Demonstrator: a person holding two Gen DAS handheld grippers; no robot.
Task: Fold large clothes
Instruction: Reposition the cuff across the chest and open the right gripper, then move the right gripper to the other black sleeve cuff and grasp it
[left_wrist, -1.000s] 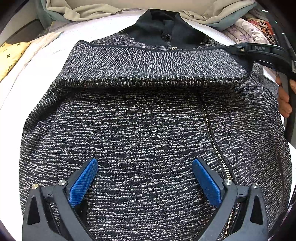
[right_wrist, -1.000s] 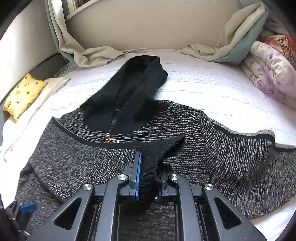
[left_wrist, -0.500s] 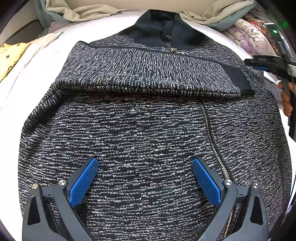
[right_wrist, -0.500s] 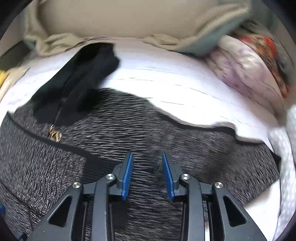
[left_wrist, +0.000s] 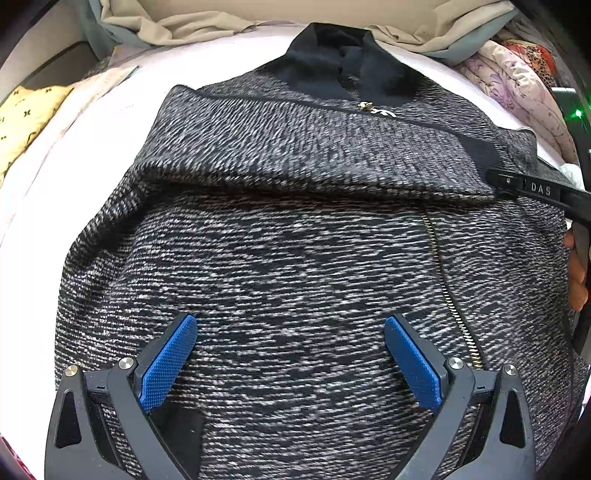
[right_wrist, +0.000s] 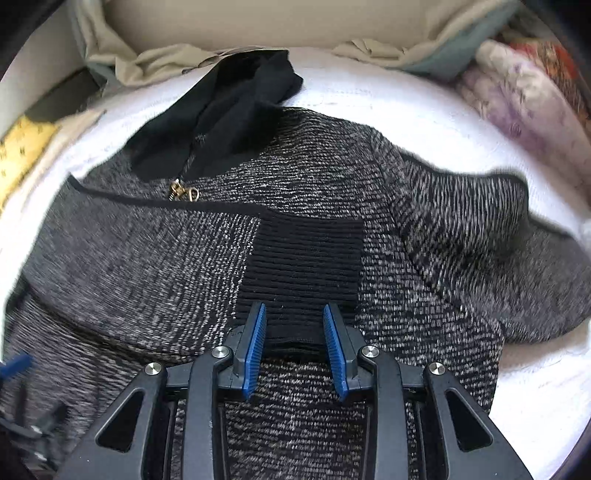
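A dark grey and white knit zip jacket (left_wrist: 295, 258) with a black collar (left_wrist: 343, 70) lies flat on a white bed. One sleeve (left_wrist: 295, 155) is folded across the chest, its black ribbed cuff (right_wrist: 303, 266) lying flat. My left gripper (left_wrist: 288, 354) is wide open above the jacket's lower body, holding nothing. My right gripper (right_wrist: 295, 332) is open, its fingers either side of the cuff's near edge; it also shows in the left wrist view (left_wrist: 532, 188). The other sleeve (right_wrist: 480, 236) lies spread out to the right.
The white bed cover (right_wrist: 406, 110) surrounds the jacket. A beige cloth (left_wrist: 184, 26) is bunched at the back. A yellow patterned cushion (left_wrist: 26, 114) lies far left. Floral bedding (left_wrist: 517, 85) is piled at the right.
My right gripper let go of the sleeve cuff and opened; the cuff now lies flat on the chest. It swung right, then came back to the cuff. The left gripper barely moved.
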